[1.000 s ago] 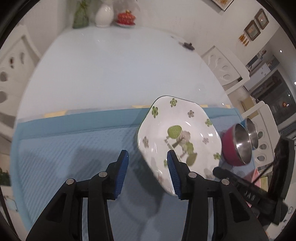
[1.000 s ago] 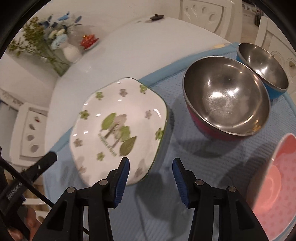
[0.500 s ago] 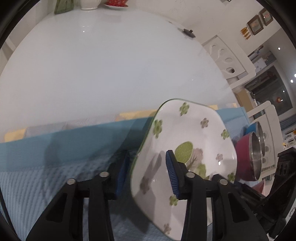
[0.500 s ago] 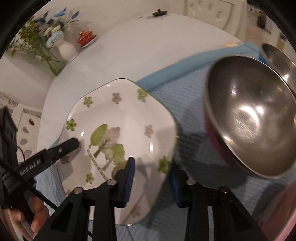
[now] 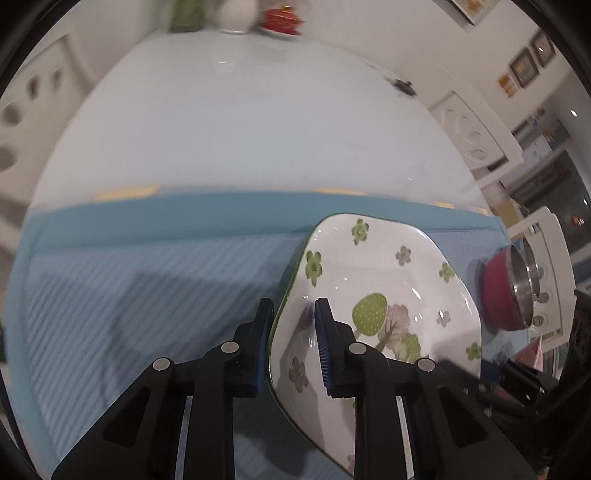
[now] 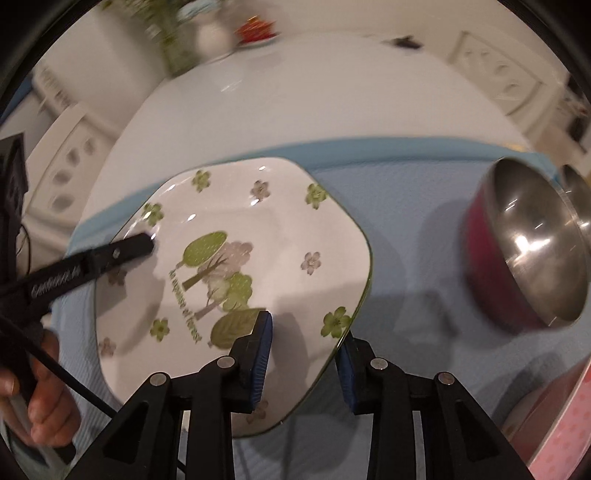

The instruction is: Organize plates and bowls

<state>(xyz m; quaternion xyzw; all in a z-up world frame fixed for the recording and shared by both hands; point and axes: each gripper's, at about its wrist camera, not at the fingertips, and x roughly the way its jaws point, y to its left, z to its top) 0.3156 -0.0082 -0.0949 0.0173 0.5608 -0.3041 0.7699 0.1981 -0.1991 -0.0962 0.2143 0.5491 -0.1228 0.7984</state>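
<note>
A white plate with green flowers and trees (image 5: 384,288) is lifted and tilted above the blue mat (image 5: 147,280). My left gripper (image 5: 291,343) is shut on its left rim. In the right wrist view the plate (image 6: 236,251) fills the middle, and my right gripper (image 6: 304,354) has one finger over and one under its near right edge, shut on it. The left gripper's finger (image 6: 129,249) shows on the plate's far left rim.
A red steel-lined bowl (image 6: 528,251) lies tilted on the mat at right, another steel bowl (image 6: 576,184) behind it. A pink dotted plate (image 6: 561,424) is at the lower right. A vase (image 5: 236,14) and red dish (image 5: 284,18) stand at the table's far end.
Both grippers closed on the plate's opposite edges and the plate has come up off the mat, tilted. A second ago both grippers were open near it.
</note>
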